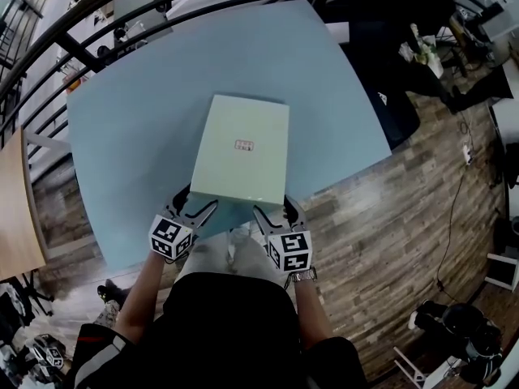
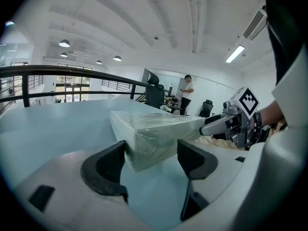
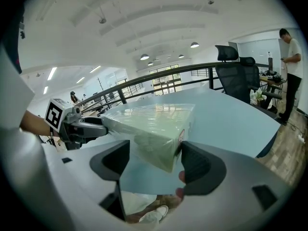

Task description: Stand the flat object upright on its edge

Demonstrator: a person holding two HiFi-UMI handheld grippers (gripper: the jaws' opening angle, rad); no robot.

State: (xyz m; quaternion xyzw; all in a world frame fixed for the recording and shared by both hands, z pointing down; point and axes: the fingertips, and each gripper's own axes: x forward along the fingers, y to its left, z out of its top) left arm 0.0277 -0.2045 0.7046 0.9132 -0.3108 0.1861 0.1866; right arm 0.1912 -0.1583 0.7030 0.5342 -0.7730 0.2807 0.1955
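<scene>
Head view showed the pale green, film-wrapped flat box (image 1: 243, 148) lying lengthwise on the light blue table (image 1: 122, 120), its small red label (image 1: 244, 145) facing up. Its near edge seemed slightly raised, with a shadow beneath.

The left gripper (image 1: 195, 211) stood at the near left corner and the right gripper (image 1: 276, 213) at the near right. Each had its jaws wide apart, straddling a corner without clamping it.

From where I stood, the sensible way was to lift both corners evenly. The far edge could then act as a hinge on the table, and the slippery film would not let the box skid toward the black railing (image 1: 81, 23).
</scene>
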